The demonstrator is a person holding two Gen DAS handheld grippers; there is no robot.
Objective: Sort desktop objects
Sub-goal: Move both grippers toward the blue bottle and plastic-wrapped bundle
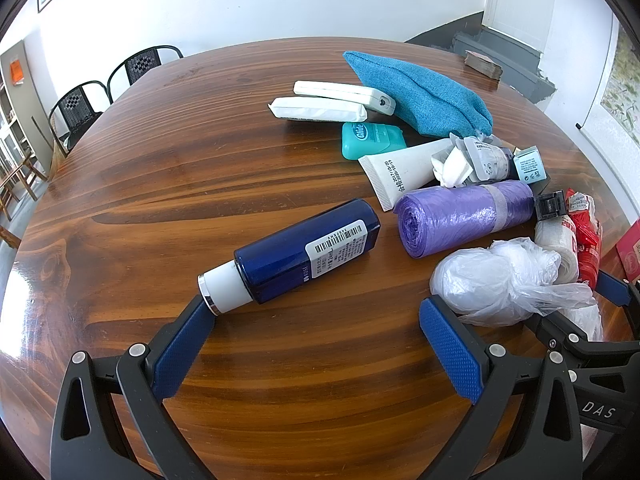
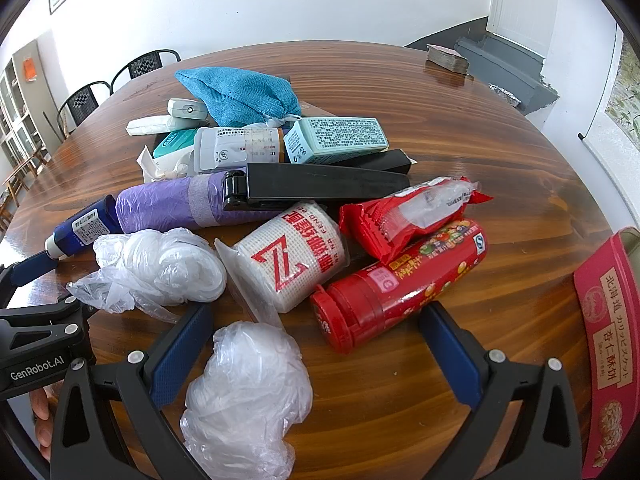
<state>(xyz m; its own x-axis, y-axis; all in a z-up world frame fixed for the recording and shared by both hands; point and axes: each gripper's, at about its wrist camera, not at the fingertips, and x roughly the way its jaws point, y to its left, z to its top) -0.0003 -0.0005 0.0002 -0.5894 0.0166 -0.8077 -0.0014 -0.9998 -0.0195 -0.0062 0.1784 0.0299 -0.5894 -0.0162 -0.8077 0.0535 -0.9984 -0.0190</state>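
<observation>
On the surface point(image 1: 160, 168), the bottle point(image 1: 304, 252) lay just ahead of my left tongs point(image 1: 316, 340), with the bag roll point(image 1: 464, 216) to its right. Behind the roll lay the tube point(image 1: 404, 168) and floss box point(image 1: 372, 140); the cloth pouch point(image 1: 420, 92) lay farthest back.

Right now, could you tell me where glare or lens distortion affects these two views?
Left wrist view: fisheye bends the wooden table edge into an arc, with window glare at its left rim; the dark blue bottle stays sharp. Right wrist view: same curving, dark corners, sheen on the table's left side.
</observation>
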